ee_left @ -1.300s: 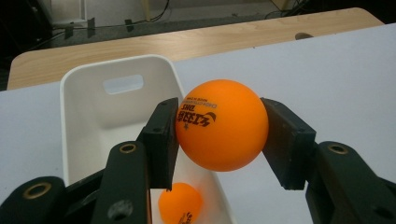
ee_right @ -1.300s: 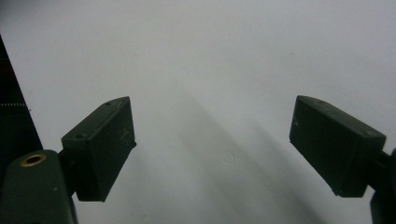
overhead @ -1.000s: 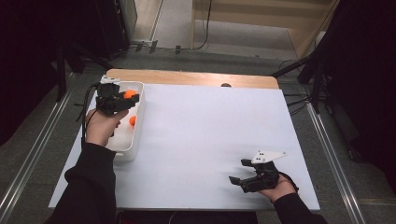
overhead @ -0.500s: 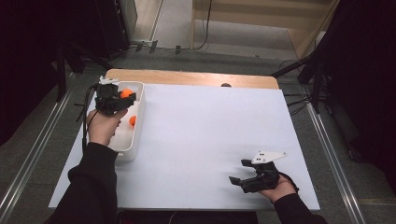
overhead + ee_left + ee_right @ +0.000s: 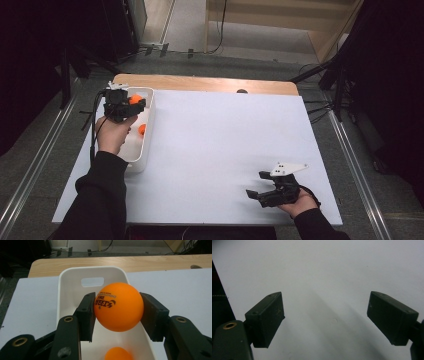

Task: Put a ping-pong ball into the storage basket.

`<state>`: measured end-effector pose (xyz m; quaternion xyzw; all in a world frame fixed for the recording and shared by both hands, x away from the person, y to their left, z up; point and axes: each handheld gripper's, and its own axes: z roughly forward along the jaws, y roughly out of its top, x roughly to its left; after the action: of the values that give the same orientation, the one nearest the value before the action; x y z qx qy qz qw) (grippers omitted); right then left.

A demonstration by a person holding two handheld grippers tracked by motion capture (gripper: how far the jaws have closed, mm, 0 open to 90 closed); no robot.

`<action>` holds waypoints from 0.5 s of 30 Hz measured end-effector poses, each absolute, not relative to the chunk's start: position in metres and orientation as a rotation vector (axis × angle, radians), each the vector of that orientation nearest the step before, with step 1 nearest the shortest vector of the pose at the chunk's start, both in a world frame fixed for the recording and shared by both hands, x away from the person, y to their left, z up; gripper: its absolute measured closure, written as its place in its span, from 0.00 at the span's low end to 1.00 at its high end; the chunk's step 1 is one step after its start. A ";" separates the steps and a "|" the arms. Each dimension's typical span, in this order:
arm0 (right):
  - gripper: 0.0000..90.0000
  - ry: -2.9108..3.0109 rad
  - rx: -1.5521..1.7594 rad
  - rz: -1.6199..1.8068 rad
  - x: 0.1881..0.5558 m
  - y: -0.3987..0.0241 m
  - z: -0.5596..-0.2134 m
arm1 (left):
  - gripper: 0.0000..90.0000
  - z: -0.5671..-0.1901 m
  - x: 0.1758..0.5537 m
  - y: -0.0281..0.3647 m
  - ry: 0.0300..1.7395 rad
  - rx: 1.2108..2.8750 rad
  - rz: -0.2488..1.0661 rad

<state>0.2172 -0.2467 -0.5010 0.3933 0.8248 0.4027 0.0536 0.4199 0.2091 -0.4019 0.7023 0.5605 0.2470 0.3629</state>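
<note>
My left gripper [image 5: 117, 312] is shut on an orange ping-pong ball [image 5: 118, 306] with black print, held above the white bin [image 5: 72, 280]. A second orange ball [image 5: 117, 354] lies in the bin below it. From above, the left gripper [image 5: 131, 102] hovers over the far end of the bin [image 5: 149, 131], the held ball [image 5: 134, 99] between its jaws and the other ball [image 5: 142, 129] inside. My right gripper [image 5: 256, 194] rests low at the table's near right, open, jaws pointing left. Between its wide-apart jaws [image 5: 325, 320] there is only bare white surface.
A white sheet [image 5: 220, 140] covers the table, with a wooden strip [image 5: 200, 83] along the far edge and a dark spot [image 5: 242, 91] on it. Black stands and cables ring the table on a grey floor.
The left gripper with its ball has shifted slightly along the bin. The right hand has stayed where it was.
</note>
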 end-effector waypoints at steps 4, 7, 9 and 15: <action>0.14 2.500 1.209 1.226 0.216 -0.247 -0.501 | 0.55 -0.404 0.422 0.210 1.450 1.801 0.636; 0.14 2.504 1.205 1.223 0.216 -0.247 -0.501 | 0.55 -0.406 0.425 0.210 1.460 1.792 0.644; 0.14 2.505 1.202 1.222 0.215 -0.248 -0.501 | 0.55 -0.407 0.426 0.211 1.472 1.781 0.649; 0.14 2.506 1.211 1.216 0.214 -0.248 -0.502 | 0.55 -0.412 0.431 0.211 1.495 1.783 0.656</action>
<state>0.2143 -0.2476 -0.5016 0.3981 0.8240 0.3998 0.0521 0.4308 0.2112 -0.4116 0.6896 0.5783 0.2538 0.3543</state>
